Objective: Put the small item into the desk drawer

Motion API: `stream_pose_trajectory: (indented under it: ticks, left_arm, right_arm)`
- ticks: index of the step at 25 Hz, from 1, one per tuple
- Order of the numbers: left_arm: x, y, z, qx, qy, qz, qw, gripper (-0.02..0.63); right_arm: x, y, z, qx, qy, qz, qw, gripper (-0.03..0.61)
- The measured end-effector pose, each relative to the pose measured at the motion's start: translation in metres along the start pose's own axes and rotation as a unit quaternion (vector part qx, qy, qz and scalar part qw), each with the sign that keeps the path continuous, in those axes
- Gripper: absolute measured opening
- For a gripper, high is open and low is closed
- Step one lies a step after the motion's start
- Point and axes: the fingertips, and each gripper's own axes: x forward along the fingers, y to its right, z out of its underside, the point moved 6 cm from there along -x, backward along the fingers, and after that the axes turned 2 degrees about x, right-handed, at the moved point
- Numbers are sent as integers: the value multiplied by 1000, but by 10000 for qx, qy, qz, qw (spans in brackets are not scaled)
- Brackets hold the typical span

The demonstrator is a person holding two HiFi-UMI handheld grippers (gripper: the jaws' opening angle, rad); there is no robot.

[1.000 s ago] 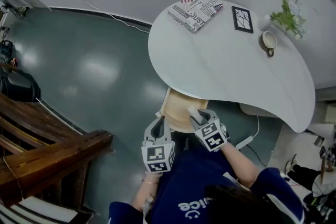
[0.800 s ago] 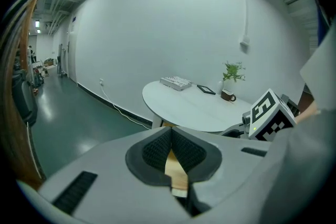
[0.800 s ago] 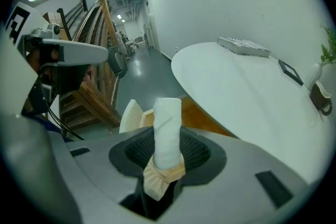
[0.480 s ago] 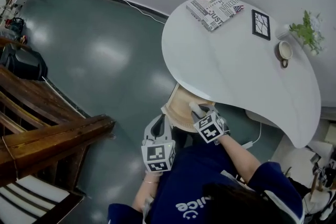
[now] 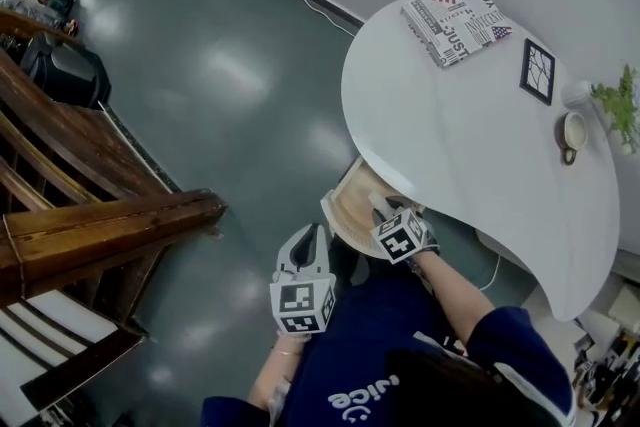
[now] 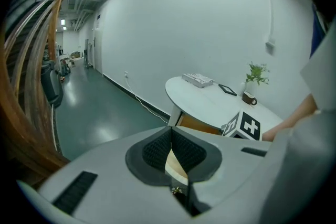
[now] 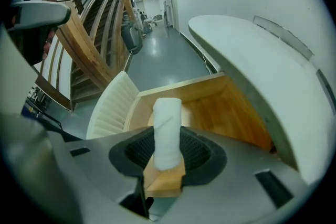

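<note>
The white rounded worktop [image 5: 450, 135] fills the right side, with the newspaper-print flat box [image 5: 460, 20] at its far left end. To the right of the box come the black-framed square picture [image 5: 537, 72], the pale mug [image 5: 573, 131] and the green potted plant [image 5: 620, 105]. The open wooden drawer [image 5: 352, 207] juts from under the worktop's near left edge, the right tool [image 5: 385, 212] above it with the white cylindrical roll [image 7: 167, 131] between its jaws, and the left tool [image 5: 305, 240] nearer and further left. The brown wooden staircase [image 5: 90, 215] stands well apart at far left.

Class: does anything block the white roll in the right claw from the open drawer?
Nothing visible does. The right claw grips the white roll at the open drawer, whose wooden floor shows bare.
</note>
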Motion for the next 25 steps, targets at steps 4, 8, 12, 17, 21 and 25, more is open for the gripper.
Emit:
stream_pose_trajectory:
  ticks: [4,8,12,17,21,25]
  left_arm:
    - [1,-3,5,-284,-79,-151,9995,5]
    - [5,-3,8,-421,-133,-246,9987,5]
    - [9,-2,7,-515,-160,-415,9977,5]
    - [8,0,10,-702,-200,-598,9955,5]
    - [6,3,14,-916,-236,-741,9928,5]
    - [6,3,20,-908,-308,-854,9917,5]
  right_arm:
    - [18,5,-1,-126,-172,-97,9997,149]
    - [36,5,1,-298,-375,-258,9985,150]
    - [53,7,2,-444,-551,-303,9970,150]
    - [73,8,2,-729,-682,-376,9943,150]
    - [85,7,4,-1015,-800,-484,9904,150]
    - [96,9,7,-1105,-904,-506,9885,150]
